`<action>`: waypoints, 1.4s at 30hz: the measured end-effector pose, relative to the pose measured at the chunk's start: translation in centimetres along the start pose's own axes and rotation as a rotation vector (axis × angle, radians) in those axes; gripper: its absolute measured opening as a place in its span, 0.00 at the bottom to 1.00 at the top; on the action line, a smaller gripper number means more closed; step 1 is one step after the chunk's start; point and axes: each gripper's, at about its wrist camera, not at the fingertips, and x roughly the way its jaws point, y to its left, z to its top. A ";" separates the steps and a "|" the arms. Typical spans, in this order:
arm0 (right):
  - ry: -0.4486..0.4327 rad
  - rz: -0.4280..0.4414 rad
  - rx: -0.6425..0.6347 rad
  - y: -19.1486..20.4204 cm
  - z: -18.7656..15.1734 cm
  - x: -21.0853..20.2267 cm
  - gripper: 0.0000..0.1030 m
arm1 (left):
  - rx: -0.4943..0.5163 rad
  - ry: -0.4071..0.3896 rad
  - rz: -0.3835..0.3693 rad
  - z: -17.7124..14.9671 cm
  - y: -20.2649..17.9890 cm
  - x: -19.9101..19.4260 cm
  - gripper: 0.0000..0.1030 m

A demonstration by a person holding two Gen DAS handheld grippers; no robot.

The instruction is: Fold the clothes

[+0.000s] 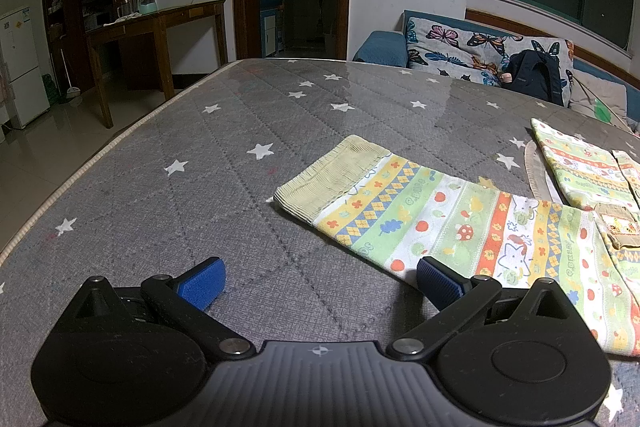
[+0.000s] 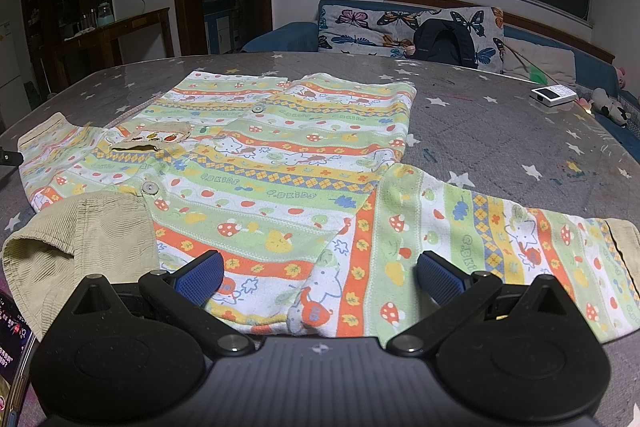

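A child's striped, patterned shirt (image 2: 272, 155) lies flat, front up, on the grey star-print mattress (image 2: 500, 131), with both sleeves spread out. Its left sleeve (image 1: 420, 219) with a beige cuff (image 1: 328, 175) reaches into the left wrist view. My left gripper (image 1: 318, 283) is open and empty, low over the mattress just beside that sleeve's near edge. My right gripper (image 2: 318, 275) is open and empty, over the shirt's shoulder where the right sleeve (image 2: 500, 239) joins the body. The beige collar (image 2: 80, 239) lies to its left.
A white device (image 2: 554, 95) lies on the mattress at the far right. A sofa with a butterfly cushion (image 2: 400, 27) and a dark backpack (image 2: 444, 45) stands behind the mattress. A phone (image 2: 12, 339) shows at the lower left. A wooden desk (image 1: 160, 23) stands at the far left.
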 end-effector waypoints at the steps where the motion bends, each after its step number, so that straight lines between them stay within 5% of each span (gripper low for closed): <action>1: 0.000 0.000 0.000 0.0 0.0 0.0 1.00 | 0.000 0.000 0.000 0.0 0.0 0.0 1.00; 42: -0.034 -0.023 0.022 0.0 0.6 -2.0 1.00 | -0.007 0.017 0.032 0.6 -0.6 -2.2 1.00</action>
